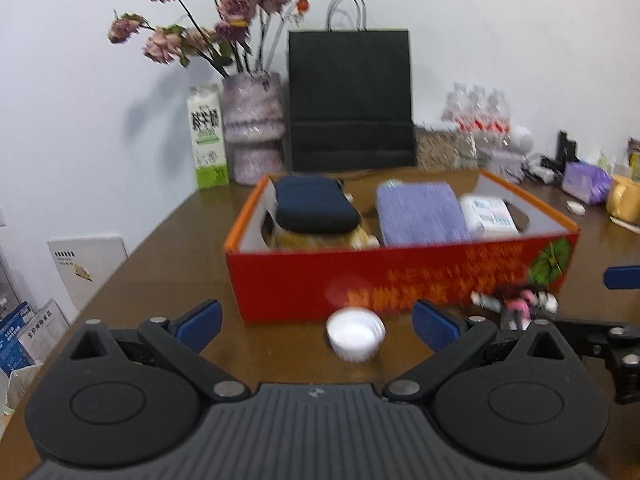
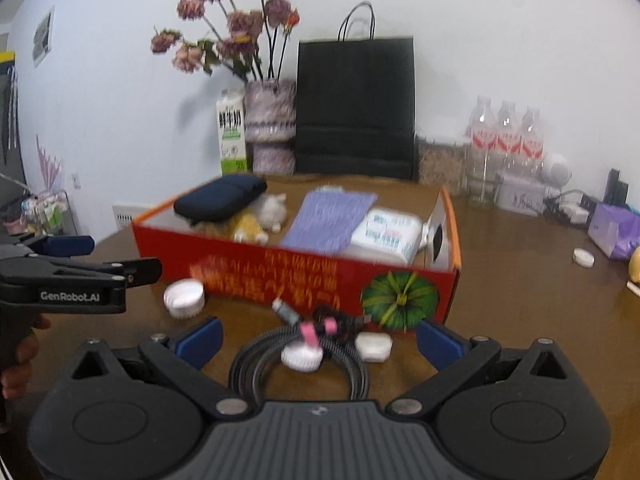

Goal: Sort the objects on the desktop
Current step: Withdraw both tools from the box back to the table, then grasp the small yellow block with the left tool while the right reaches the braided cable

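We see a brown wooden bench [image 1: 168, 264] set against a plain white wall [image 1: 500, 40]. At its back stand a vase of dried pink flowers [image 1: 253, 128], a green-and-white carton [image 1: 208, 140], a black paper bag [image 1: 350, 100] and a row of clear water bottles [image 2: 506, 140]. Further right lie a purple packet [image 2: 614, 230] and a small white lid [image 2: 583, 257].

In the middle of the bench sits an open red box [image 1: 400, 276] with an orange rim. Inside it we make out a dark blue pouch [image 1: 316, 204] resting on plush toys [image 2: 262, 216], a lilac cloth [image 1: 420, 214] and a white packet [image 1: 490, 216].

The things not yet sorted lie on the bench in front of the box. A white cap [image 1: 355, 334] sits just beside the box's front wall, between the blue pads of our left claw [image 1: 316, 326], whose jaws stand wide apart around nothing. Further right, a coiled black cable [image 2: 298, 364] with a pink tie [image 2: 310, 334], a white round lid [image 2: 301, 356] and a small white case [image 2: 374, 345] cluster near the box's corner, in front of our right claw [image 2: 318, 340], which is also spread open and empty.

In the right wrist view, a hand [image 2: 18, 354] grips the left claw's handle at the left edge. Both views are blurred, so the print on the box is unreadable.
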The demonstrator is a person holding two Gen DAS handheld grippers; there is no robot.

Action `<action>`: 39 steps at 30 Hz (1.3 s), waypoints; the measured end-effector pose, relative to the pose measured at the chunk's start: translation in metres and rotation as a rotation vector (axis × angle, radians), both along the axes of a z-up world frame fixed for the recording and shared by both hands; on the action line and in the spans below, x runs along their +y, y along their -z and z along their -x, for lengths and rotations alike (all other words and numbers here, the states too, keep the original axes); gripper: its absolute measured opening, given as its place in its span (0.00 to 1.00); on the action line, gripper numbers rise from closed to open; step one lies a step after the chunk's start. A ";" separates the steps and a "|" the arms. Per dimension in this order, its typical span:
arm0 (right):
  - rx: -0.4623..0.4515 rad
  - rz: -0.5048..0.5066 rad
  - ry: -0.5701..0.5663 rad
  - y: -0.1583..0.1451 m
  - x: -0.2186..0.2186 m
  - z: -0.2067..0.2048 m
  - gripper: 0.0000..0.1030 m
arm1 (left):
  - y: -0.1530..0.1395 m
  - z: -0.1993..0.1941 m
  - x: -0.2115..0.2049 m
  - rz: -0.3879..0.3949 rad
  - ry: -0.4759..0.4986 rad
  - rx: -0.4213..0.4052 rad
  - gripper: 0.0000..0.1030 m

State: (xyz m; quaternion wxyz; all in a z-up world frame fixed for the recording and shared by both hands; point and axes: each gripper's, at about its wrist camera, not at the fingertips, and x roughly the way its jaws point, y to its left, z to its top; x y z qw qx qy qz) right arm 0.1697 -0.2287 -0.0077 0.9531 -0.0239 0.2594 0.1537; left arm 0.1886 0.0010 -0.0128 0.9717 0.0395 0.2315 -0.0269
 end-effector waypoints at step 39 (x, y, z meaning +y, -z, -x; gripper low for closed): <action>0.171 0.087 0.002 0.036 0.022 -0.023 1.00 | 0.029 -0.010 -0.025 0.075 0.148 0.197 0.21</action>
